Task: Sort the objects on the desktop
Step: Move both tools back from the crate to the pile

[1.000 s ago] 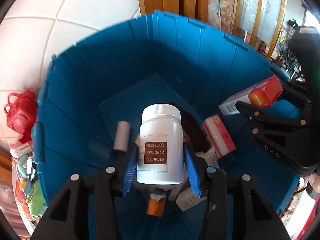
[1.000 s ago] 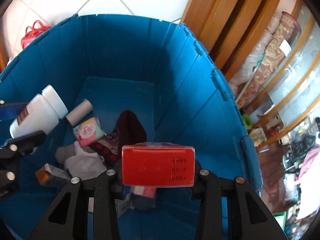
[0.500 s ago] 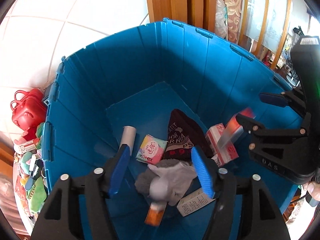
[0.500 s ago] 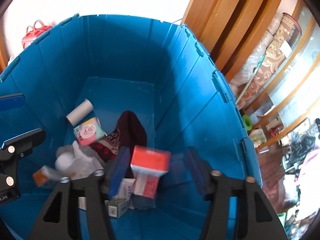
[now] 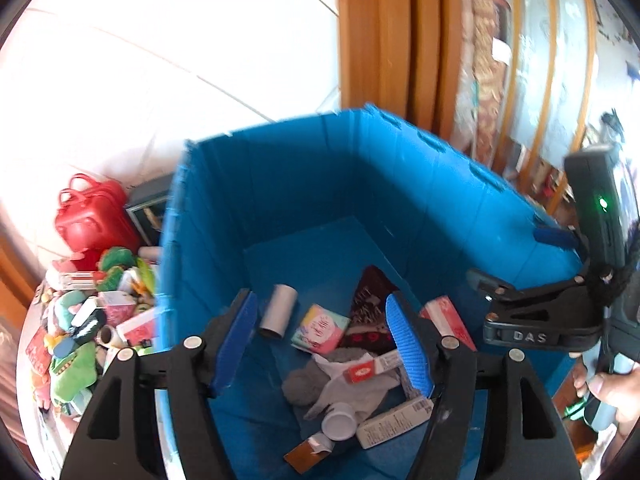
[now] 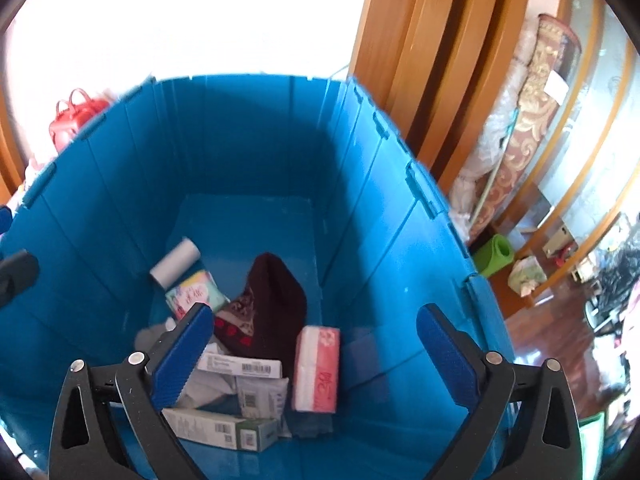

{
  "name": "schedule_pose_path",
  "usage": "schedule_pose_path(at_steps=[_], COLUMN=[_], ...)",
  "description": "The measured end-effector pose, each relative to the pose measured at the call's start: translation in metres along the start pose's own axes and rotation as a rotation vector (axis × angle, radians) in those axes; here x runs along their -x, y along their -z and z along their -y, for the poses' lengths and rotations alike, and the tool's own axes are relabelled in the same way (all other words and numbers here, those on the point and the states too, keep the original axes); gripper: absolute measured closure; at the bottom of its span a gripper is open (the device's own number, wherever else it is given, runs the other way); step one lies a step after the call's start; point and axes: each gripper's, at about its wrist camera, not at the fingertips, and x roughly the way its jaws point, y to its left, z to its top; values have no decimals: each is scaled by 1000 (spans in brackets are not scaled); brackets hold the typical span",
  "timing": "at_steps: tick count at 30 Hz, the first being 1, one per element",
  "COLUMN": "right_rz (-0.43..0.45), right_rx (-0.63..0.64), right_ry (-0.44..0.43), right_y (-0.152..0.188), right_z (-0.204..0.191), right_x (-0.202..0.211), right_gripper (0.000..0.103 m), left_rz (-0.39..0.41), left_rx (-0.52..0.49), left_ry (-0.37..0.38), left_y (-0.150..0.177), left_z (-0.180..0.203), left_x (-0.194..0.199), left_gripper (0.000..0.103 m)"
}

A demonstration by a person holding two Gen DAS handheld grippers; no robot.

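Now the right hand-held gripper (image 6: 312,354) tilts down over the blue bin (image 6: 248,148), its jaws opening with nothing between them, since the red-and-white box (image 6: 318,368) already lies inside beside the dark knit hat (image 6: 276,304). Alongside, the left hand-held gripper (image 5: 324,344) hangs above the bin, parted and empty, angled toward the white bottle (image 5: 339,424) resting on grey cloth below.

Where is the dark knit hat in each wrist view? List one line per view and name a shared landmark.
Left wrist: the dark knit hat lies on the blue bin floor, centre-right, partly behind the left gripper's right finger.
Right wrist: the hat lies mid-floor, just above centre-bottom.
Shared landmark: the white paper roll, left of the hat in both views.
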Motion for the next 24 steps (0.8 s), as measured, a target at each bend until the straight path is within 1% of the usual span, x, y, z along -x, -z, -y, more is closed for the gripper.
schedule_pose_path(at_steps=[3, 6, 8, 9, 11, 14, 16, 20, 22, 24], right_rz=[78, 184, 256, 288, 343, 393, 420, 474, 494, 502], right_rx=[-23, -36, -25, -21, -11, 4, 24, 87, 119, 150], right_ry=[-112, -225, -287, -312, -364, -450, -506, -580, -603, -634], right_y=[3, 5, 6, 6, 6, 6, 5, 5, 6, 8], right_z=[-7, -23, -38, -47, -67, -98, -119, -172, -201, -230], right_x=[22, 53, 72, 81, 99, 121, 135, 161, 171, 176], right_gripper=[0, 0, 0, 0, 0, 0, 0, 0, 0, 0], left_rz=[52, 114, 143, 153, 174, 196, 183, 146, 121, 88], left_rx=[40, 87, 111, 123, 155, 262, 308, 352, 389, 422], left_ry=[-24, -14, -34, -50, -55, -84, -122, -243, -285, -313], left_y=[7, 17, 26, 30, 39, 57, 69, 98, 117, 138], left_z=[-17, -43, -63, -74, -100, -148, -183, -252, -291, -329], left_x=[18, 37, 47, 52, 61, 72, 76, 80, 81, 84], left_gripper=[36, 37, 36, 36, 36, 37, 36, 36, 36, 36])
